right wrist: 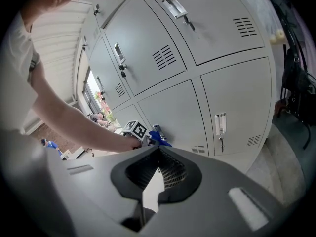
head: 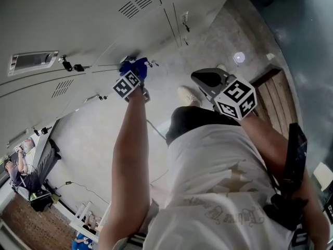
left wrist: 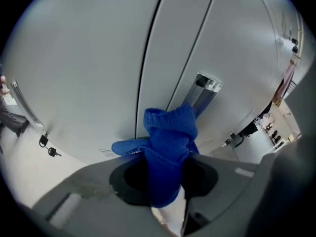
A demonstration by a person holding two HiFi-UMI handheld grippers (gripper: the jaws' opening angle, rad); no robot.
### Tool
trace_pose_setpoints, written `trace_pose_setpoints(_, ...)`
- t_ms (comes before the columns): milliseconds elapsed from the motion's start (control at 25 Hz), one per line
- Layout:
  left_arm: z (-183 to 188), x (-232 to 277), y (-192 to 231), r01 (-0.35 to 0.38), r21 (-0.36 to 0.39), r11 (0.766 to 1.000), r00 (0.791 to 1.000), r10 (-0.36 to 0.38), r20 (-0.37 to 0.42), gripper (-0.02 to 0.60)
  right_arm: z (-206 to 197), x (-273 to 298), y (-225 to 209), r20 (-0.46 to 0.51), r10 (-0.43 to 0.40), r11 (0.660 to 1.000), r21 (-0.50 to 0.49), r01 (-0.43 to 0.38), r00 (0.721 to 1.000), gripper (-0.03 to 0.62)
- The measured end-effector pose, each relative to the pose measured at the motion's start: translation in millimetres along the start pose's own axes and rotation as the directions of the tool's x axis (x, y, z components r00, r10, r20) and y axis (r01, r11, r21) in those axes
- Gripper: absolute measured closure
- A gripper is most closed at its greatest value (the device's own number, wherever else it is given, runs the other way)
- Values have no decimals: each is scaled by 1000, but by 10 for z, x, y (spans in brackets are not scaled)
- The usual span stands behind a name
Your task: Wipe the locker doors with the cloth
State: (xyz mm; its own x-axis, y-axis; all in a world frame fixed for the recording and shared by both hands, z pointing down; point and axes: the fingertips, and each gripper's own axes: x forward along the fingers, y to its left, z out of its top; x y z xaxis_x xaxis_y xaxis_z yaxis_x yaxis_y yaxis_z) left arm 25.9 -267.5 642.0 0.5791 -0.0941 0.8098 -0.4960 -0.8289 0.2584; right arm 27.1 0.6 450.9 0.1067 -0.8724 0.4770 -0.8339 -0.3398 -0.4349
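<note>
Faces a bank of grey locker doors [head: 78,20], with bare concrete floor [head: 218,35] at their foot. Holds the right tool [right wrist: 158,149] back by the waist, well apart from the lockers, jaws clenched tip to tip on nothing. Reaches the left tool [left wrist: 165,168] out at arm's length to a lower door, jaws grasping a bunched blue cloth [left wrist: 168,137]. Sets the cloth against the door panel, by the seam between two doors, just beside a metal handle [left wrist: 201,94].
</note>
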Motion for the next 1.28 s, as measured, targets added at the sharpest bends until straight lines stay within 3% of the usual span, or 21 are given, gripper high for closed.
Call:
trace_pose_setpoints(320,52,210,-347,6,75,997,1000,-7,7,446,-89,-272,-313,19,-43,998,50,42,999,587)
trace_pose_setpoints(600,115,278,-499,-48,125,991,999,44,32,446,-51,-431,-616,19,-51,997,54,50,999,586)
trace_pose_setpoints(1280,195,580,-1491,36,186,982,996,-50,71,446,239,-268,-1249,12,27,998,-61,-26,1000,588)
